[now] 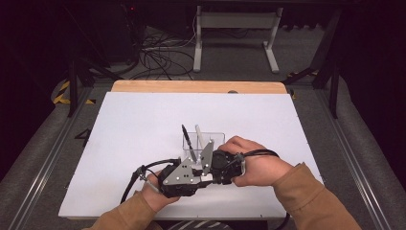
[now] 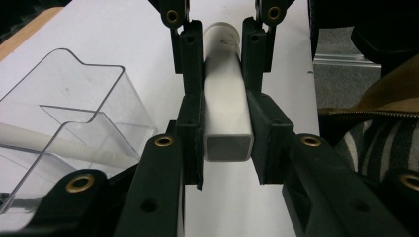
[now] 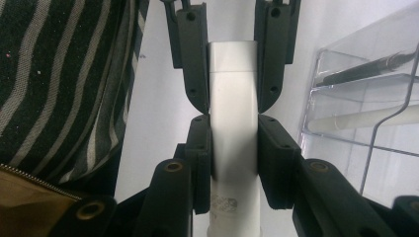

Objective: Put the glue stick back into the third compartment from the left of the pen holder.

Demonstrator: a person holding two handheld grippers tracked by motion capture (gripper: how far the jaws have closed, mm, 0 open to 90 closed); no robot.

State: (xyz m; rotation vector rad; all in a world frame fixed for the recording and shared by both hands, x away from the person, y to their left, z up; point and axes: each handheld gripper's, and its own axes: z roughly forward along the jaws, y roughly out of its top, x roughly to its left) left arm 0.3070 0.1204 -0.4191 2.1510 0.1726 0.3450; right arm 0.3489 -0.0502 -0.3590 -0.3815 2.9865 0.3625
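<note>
A: The white marker (image 2: 225, 106) sits dead centre of the left gripper view, its squared end facing the lens. Both grippers clamp it at once, don't they?

B: Yes. The left gripper (image 2: 225, 148) pinches the near, squared part; the right gripper (image 3: 232, 163) pinches the other length, and its view shows the barrel running up the middle. In the high view the pair meet low and centre, just in front of the clear holder (image 1: 203, 143).

A: So it's a cap pull?

B: Probably, though I can't make out a seam between cap and barrel. To do it well, keep both grips square and draw the hands straight apart along the marker's axis, no twisting off-line.

A: And the holder?

B: It's close, with a black pen (image 1: 187, 141) and a white one (image 1: 201, 139) leaning in it. Pull sideways, away from it.
</note>
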